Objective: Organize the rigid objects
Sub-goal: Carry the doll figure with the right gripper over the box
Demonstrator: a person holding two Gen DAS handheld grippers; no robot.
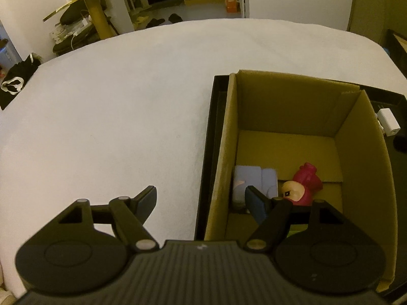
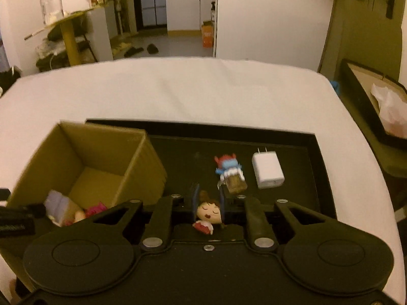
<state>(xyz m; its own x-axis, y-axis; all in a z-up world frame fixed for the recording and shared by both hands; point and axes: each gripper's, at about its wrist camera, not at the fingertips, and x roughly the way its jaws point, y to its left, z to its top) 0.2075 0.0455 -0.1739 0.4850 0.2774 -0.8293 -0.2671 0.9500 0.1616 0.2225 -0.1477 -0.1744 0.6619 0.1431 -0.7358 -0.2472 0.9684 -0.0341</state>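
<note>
The left gripper point(image 1: 201, 200) hangs with its fingers wide apart, holding nothing, straddling the left wall of the box point(image 1: 223, 137): one finger over the white tabletop point(image 1: 114, 114), the other over the box's inside. The box stands in the left end of a black tray point(image 2: 315, 152). On the box floor, at its near left corner, lies a pale blue block point(image 1: 251, 180), and just beside it a red doll point(image 1: 302, 185) on its side.

The right gripper point(image 2: 207, 200) is clamped on the head of a brown-haired doll point(image 2: 207, 212) (eyes closed, mouth open) at the tray's near edge. Just beyond its fingers, a blue-haired doll point(image 2: 230, 172) lies on the tray floor, with a white charger point(image 2: 267, 170) beside it toward the tray's right edge, prongs pointing away.
</note>
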